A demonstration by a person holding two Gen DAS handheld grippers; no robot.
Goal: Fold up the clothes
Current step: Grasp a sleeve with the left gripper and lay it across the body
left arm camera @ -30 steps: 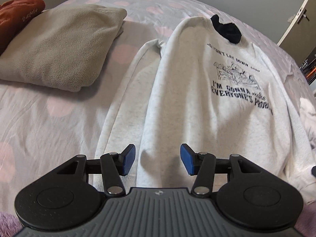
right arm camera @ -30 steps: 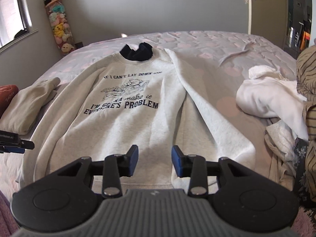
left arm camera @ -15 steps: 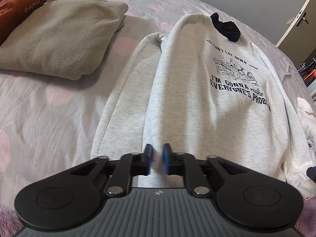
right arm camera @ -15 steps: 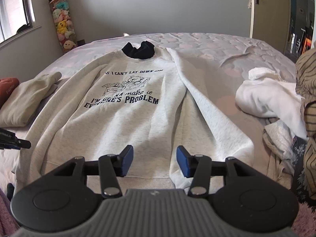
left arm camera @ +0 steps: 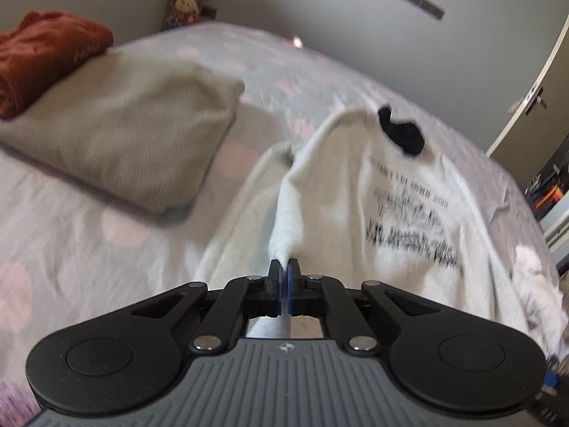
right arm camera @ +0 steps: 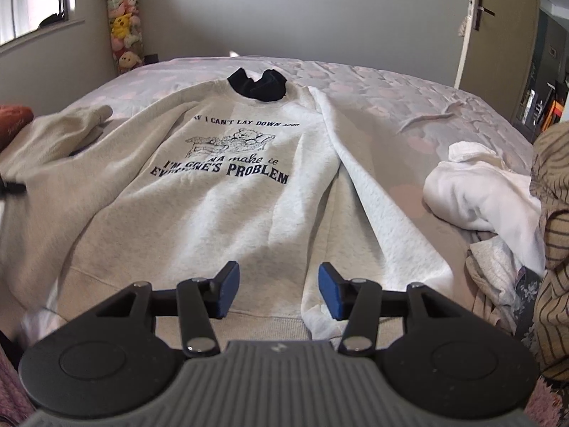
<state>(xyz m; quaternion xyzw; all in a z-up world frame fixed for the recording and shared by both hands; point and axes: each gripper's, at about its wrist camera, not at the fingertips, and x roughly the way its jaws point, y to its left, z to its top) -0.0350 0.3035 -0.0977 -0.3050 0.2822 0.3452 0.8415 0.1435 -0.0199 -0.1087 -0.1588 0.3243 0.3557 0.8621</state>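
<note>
A light grey sweatshirt [right arm camera: 231, 213] with dark lettering and a dark collar lies face up on the bed [right arm camera: 391, 89], hem towards me. In the left wrist view my left gripper [left arm camera: 283, 265] is shut on a pinch of the sweatshirt [left arm camera: 355, 195] at its lower left edge. The fabric rises in a ridge from the pads, and the sleeve lies beside it. My right gripper [right arm camera: 279, 281] is open just above the hem near the lower right corner, with nothing between its pads. The right sleeve runs down along the body to the cuff under the right finger.
A folded beige garment [left arm camera: 117, 135] and a rust-coloured one [left arm camera: 46, 57] lie on the left of the bed. On the right sit a white clothes heap [right arm camera: 480, 195] and a striped garment [right arm camera: 554, 213]. Plush toys [right arm camera: 122, 28] hang in the far corner, and a door [right arm camera: 498, 35] stands at back right.
The left gripper went from open to shut on the sweatshirt's lower left edge and rose, pulling the fabric up. The right gripper's jaws widened a little and it stayed near the hem.
</note>
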